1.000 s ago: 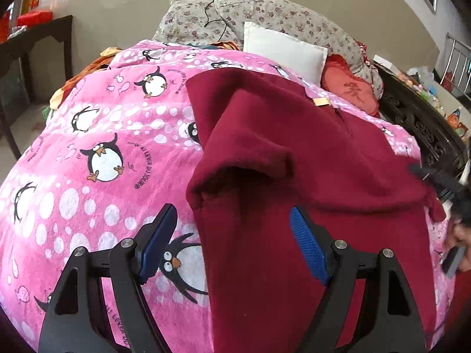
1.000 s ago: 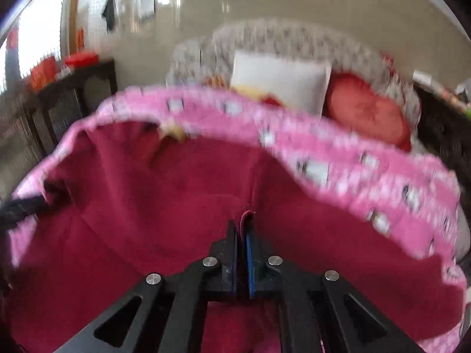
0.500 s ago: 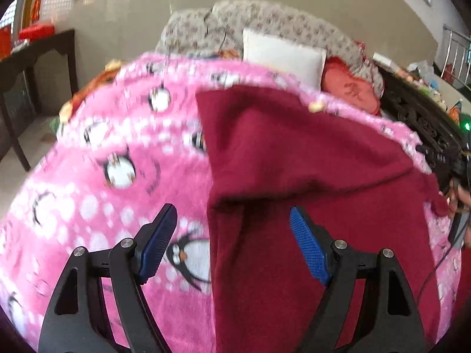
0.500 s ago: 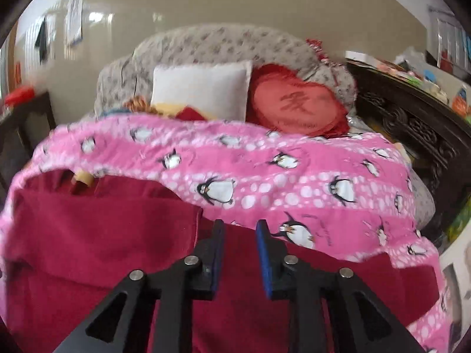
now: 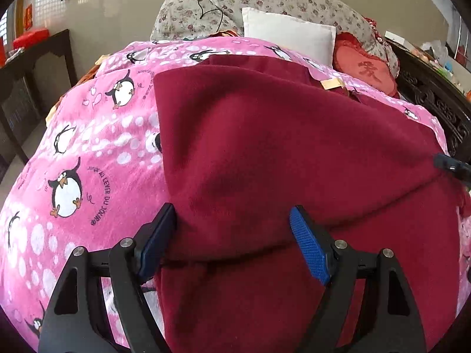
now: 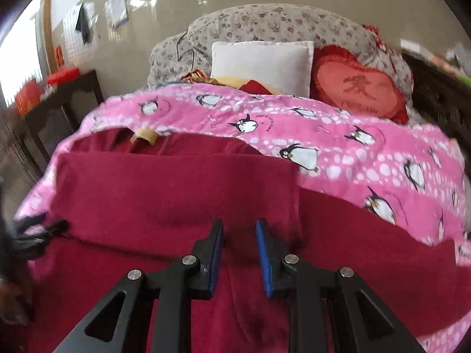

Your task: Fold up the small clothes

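Garment: dark red fleece garment (image 5: 294,153), lying on the pink penguin blanket (image 5: 97,153) on the bed, part of it folded over itself.
Fold edge: runs across the cloth just ahead of both tongs.
Left tongs (image 5: 232,235): jaws wide apart, straddling the garment's left edge; left pad beside that edge, right pad over the red cloth; pads not pressing on it.
Right tongs (image 6: 238,253): jaws have just been opening, a narrow gap between the pads; red cloth lies beneath, nothing pinched between them.
Label: tan tag (image 6: 144,136) at the garment's far end, well beyond the right tongs.
Beyond the tongs: white pillow (image 6: 262,67), red heart cushion (image 6: 359,88), floral bedding (image 5: 265,0).
Far left of the tongs: dark counter (image 5: 38,47) with a red box (image 5: 31,36).
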`<state>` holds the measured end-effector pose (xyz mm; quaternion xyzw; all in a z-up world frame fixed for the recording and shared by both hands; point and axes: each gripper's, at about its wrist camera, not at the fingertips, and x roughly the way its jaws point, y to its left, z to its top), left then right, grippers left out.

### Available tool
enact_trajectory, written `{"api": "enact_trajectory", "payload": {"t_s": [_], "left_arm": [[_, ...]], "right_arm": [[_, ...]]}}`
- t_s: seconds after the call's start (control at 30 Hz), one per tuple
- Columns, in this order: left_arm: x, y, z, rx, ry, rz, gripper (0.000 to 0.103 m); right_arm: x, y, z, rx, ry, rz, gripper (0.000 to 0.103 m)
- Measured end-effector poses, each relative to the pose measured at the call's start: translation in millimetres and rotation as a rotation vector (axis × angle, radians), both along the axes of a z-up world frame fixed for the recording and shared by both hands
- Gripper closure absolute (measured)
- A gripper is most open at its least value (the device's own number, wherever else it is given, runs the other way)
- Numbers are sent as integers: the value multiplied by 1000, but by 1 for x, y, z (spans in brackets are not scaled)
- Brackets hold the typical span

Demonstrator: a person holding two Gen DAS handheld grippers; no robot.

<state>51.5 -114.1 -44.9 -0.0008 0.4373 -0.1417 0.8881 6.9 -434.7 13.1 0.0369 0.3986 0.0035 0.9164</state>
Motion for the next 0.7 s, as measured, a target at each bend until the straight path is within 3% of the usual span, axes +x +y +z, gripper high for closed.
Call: {"api": "enact_trajectory", "payload": {"t_s": [0.07,0.13,0.2,0.4,0.57,0.7], "left_arm": [[-2,5,5,-28,13,1,23],[-9,12,13,-95,13,13,23],[-16,21,20,-155,11,20,23],[-24,21,28,-175,26,23,23],[-23,17,27,-179,45,19,23],[-24,18,26,-176,51,21,23]], "right_arm": [[-28,-21,15,52,-50,-55,76],[-61,-53,25,92,-102,-159,51],[-94,-85,24,140,-127,-265,46],[-171,-185,-12,345,-61,-567,45],[-188,-245,-44,436,-56,-772,45],[-187,-290,-61,584,-156,-847,50]]}}
